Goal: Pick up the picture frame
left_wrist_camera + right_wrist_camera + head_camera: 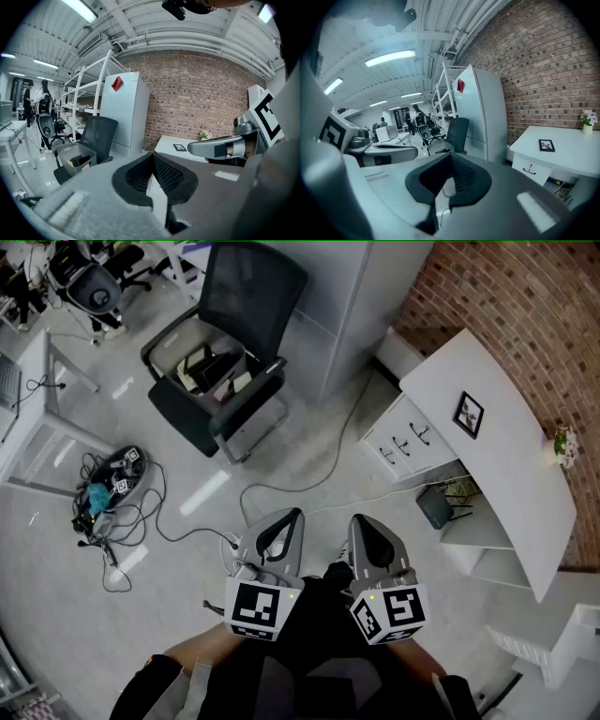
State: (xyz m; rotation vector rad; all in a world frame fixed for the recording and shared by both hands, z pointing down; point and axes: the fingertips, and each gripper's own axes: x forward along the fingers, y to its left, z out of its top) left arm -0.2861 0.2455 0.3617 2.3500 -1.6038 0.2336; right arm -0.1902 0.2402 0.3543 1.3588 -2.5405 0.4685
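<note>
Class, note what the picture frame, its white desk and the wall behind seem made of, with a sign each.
Picture frame: dark matte border, wood or plastic, too small to tell. Desk: smooth white, probably laminated board. Wall: bare red brick, mortar lines show.

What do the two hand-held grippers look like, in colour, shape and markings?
Both the left gripper and the right gripper are grey, tapering shells. Each carries a white cube with black square markers. Their pads are black and ribbed.
</note>
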